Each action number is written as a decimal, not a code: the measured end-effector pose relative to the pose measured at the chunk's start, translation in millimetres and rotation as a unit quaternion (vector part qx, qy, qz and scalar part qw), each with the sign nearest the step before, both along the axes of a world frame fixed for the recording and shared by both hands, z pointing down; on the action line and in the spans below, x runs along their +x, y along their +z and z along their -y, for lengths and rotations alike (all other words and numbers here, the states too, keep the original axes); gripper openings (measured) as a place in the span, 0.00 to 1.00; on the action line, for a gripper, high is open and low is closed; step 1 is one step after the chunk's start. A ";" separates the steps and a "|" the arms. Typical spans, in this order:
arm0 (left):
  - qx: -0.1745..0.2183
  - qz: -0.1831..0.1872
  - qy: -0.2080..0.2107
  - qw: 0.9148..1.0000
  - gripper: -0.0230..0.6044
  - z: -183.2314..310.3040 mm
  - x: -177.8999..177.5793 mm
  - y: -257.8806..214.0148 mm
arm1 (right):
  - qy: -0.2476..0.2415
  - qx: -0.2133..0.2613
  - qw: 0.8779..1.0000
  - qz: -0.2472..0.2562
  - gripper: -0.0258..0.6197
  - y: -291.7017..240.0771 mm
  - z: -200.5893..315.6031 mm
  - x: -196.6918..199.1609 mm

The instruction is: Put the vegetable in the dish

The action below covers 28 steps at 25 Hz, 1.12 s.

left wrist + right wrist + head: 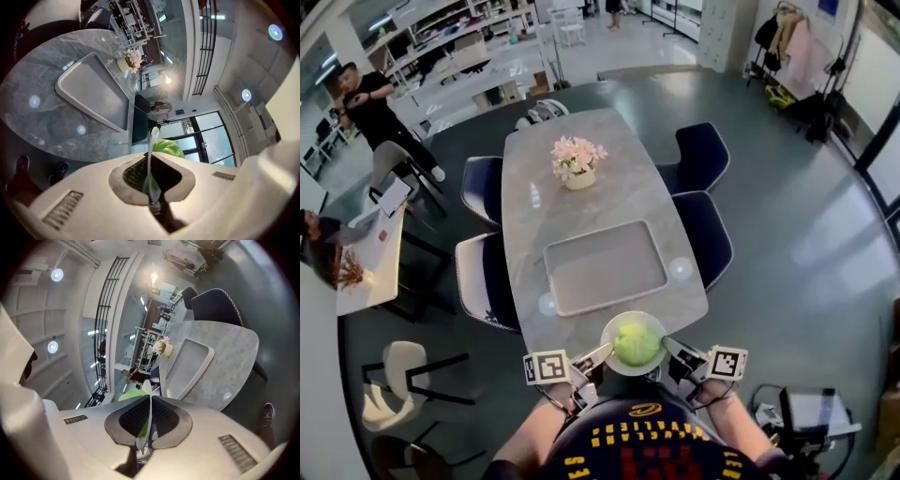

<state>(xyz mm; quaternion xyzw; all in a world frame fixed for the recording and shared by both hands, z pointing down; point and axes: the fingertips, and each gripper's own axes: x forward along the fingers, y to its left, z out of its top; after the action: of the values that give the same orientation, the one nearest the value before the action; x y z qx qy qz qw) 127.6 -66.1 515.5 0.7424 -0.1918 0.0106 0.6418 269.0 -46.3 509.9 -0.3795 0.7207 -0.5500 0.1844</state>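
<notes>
At table's [609,202] near edge, gripped dish [623,321]

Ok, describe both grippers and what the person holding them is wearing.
The left gripper and right gripper look alike: broad white plastic shells with black ribbed pads set in grey surrounds. Each carries a white cube with black square markers. The person wears a dark top printed in yellow and red.

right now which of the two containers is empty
The rectangular grey tray mid-table; the round white dish nearest you holds the green vegetable.
</notes>
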 end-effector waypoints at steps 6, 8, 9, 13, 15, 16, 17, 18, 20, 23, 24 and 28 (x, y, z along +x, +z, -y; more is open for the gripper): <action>-0.008 0.010 -0.064 0.998 0.05 9.8 13.2 1.8 | -0.059 -0.001 0.998 0.008 0.06 -2.7 28.5 15.4; -0.007 0.012 -0.080 0.997 0.05 11.5 13.9 1.2 | -0.074 -0.004 0.997 0.013 0.06 -1.9 33.9 16.1; -0.007 0.011 -0.087 0.996 0.05 12.0 14.7 0.9 | -0.079 -0.009 0.997 0.015 0.06 -0.6 36.1 17.1; -0.022 0.009 -0.105 0.994 0.05 16.0 14.3 2.3 | -0.095 -0.018 0.995 0.009 0.06 4.9 47.2 18.0; -0.025 0.004 -0.106 0.994 0.05 21.4 11.8 3.4 | -0.099 -0.019 0.995 0.014 0.06 6.2 55.3 14.0; -0.024 0.000 -0.104 0.994 0.05 25.6 11.0 3.7 | -0.099 -0.021 0.995 0.021 0.06 6.3 60.0 11.4; -0.021 -0.005 -0.100 0.995 0.05 31.0 10.4 4.0 | -0.098 -0.021 0.995 0.023 0.06 7.1 65.3 9.6; -0.016 -0.008 -0.095 0.995 0.05 37.3 9.8 4.6 | -0.098 -0.019 0.995 0.022 0.06 8.1 71.2 8.2; -0.004 -0.011 -0.077 0.997 0.05 51.0 8.1 6.8 | -0.099 -0.009 0.995 0.014 0.06 8.7 84.0 5.3; 0.007 -0.008 -0.043 0.999 0.05 69.6 5.0 10.0 | -0.096 0.002 0.995 0.008 0.06 7.1 103.2 0.6; 0.011 -0.008 -0.033 0.999 0.05 77.1 3.0 10.3 | -0.097 0.008 0.995 0.005 0.06 5.9 111.0 -1.9; 0.028 -0.012 -0.011 0.999 0.05 113.7 -11.4 6.2 | -0.100 0.027 0.995 0.000 0.06 -4.8 146.2 -20.0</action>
<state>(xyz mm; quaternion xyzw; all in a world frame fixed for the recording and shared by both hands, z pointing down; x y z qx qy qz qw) 116.2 -179.8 521.7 0.7579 -0.1928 -0.0106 0.6231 249.1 -192.5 505.1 -0.3001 0.7700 -0.5458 0.1385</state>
